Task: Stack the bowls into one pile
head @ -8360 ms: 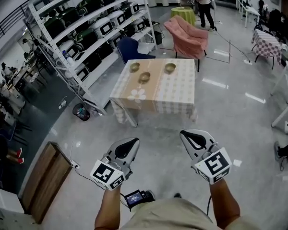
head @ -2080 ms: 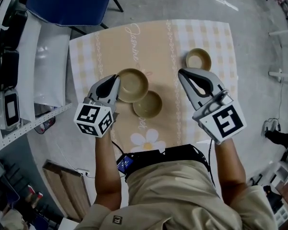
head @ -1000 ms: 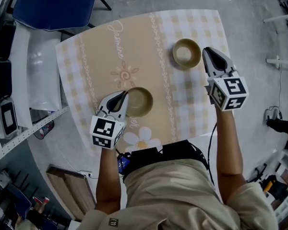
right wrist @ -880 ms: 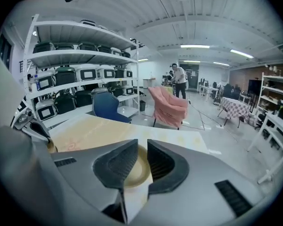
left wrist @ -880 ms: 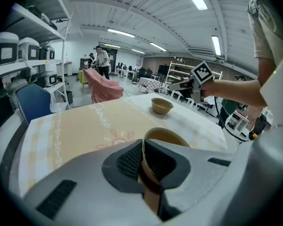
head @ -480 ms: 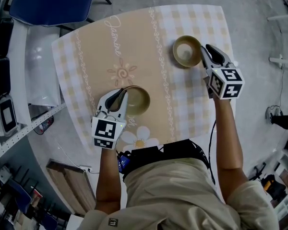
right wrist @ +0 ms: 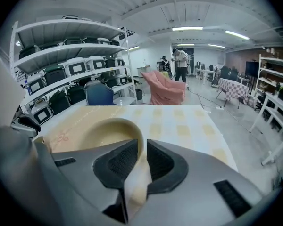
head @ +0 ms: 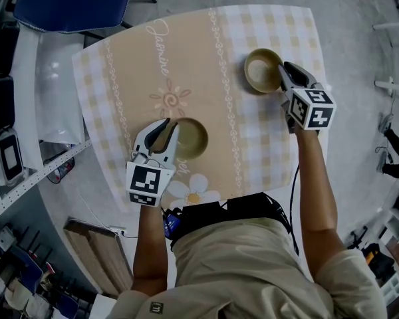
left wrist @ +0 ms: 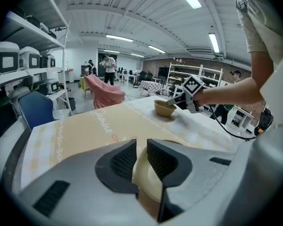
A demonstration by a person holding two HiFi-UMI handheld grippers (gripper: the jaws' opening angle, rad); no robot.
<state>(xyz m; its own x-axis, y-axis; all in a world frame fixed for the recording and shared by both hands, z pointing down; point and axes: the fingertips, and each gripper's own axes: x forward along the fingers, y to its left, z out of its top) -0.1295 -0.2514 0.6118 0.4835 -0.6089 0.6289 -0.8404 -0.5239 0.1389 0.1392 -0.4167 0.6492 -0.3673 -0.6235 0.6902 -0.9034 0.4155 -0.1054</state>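
Near the front left of the checked tablecloth (head: 126,58) sits a tan bowl (head: 191,138). My left gripper (head: 166,127) is shut on its left rim. The left gripper view shows the jaws (left wrist: 141,147) pinching the cream rim (left wrist: 148,182). A second tan bowl (head: 262,70) rests at the table's right side. My right gripper (head: 283,68) is shut on its right rim, and the wall stands between the pads in the right gripper view (right wrist: 140,149). That bowl (left wrist: 164,108) and the right gripper (left wrist: 178,100) also show across the table in the left gripper view.
A blue chair (head: 73,2) stands at the table's far left corner. Shelves with appliances (head: 3,105) run along the left. The table's right edge (head: 317,52) is close behind the right gripper. A pink armchair (right wrist: 166,91) and a person stand farther off.
My right gripper has come in against the right bowl and shut on its rim. The left gripper and its bowl have barely moved. Two seconds ago two separate bowls lay by the left gripper.
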